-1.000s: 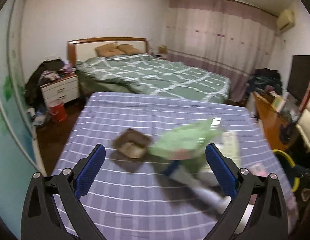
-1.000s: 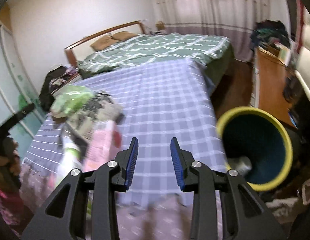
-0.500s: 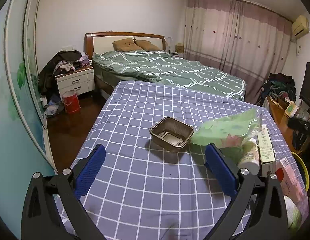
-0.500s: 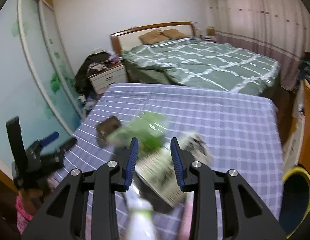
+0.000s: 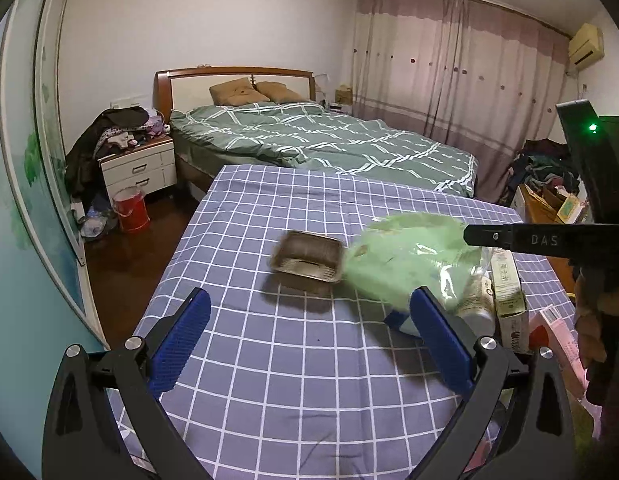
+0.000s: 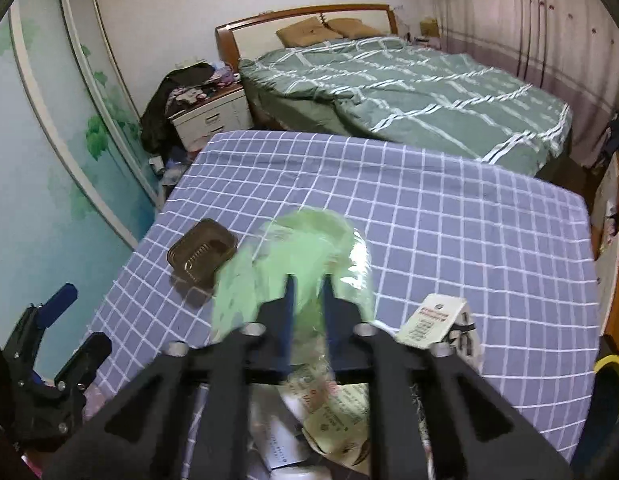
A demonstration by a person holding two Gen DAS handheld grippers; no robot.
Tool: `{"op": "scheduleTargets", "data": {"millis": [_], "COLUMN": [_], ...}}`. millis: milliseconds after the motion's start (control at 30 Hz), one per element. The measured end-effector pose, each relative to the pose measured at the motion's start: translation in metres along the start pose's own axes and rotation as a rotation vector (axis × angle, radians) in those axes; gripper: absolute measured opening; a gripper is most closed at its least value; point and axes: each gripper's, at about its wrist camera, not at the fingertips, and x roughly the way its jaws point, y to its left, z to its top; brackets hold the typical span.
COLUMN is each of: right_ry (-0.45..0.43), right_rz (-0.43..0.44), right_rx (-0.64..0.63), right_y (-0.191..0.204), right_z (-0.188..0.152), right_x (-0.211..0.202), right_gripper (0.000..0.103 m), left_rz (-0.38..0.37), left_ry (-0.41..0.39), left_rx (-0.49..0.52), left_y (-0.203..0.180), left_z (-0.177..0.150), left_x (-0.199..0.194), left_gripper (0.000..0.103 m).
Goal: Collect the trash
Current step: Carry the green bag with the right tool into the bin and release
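A green plastic bag point(image 5: 405, 256) lies on the checked table point(image 5: 269, 360), next to a brown plastic tray point(image 5: 307, 256). A bottle point(image 5: 475, 304), a carton point(image 5: 507, 292) and a pink packet point(image 5: 557, 332) lie at its right. My left gripper point(image 5: 309, 340) is open above the near table, short of the tray. My right gripper point(image 6: 307, 284) hovers over the green bag point(image 6: 293, 256), its fingers a narrow gap apart with bag showing between them; whether it grips is unclear. Its fingertip reaches the bag in the left wrist view point(image 5: 475, 236).
A yellow-rimmed bin point(image 6: 611, 376) stands at the table's right edge. A white carton point(image 6: 433, 320) and packets point(image 6: 333, 412) lie under my right gripper. A green bed point(image 5: 321, 140) stands beyond the table, a nightstand point(image 5: 139, 168) and red bucket point(image 5: 129, 208) at far left.
My right gripper swung from the yellow bin back over the table and down onto the green bag. My left gripper pulled back slightly; the tray looks blurred, shifting.
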Motion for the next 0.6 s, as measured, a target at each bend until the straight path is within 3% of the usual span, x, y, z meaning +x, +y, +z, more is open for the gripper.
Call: {"op": "scheduleTargets", "data": {"millis": [300,600], "right_ry": [-0.151,-0.313], "right_rz": [0.024,-0.046], "right_rx": [0.02,0.151], "right_y": [-0.007,-0.076], "right_z": [0.002,-0.021], "right_x": [-0.057,-0.14], "right_gripper": [0.002,0.002], "left_rz": [-0.024,-0.083], "left_ry": [-0.013,-0.018], "left_rx": [0.027,0.095], "left_y": [-0.017,-0.053], "left_z": [0.001,0.002], "left_x": [-0.015,-0.029], "left_gripper": [0.098,0.098]}}
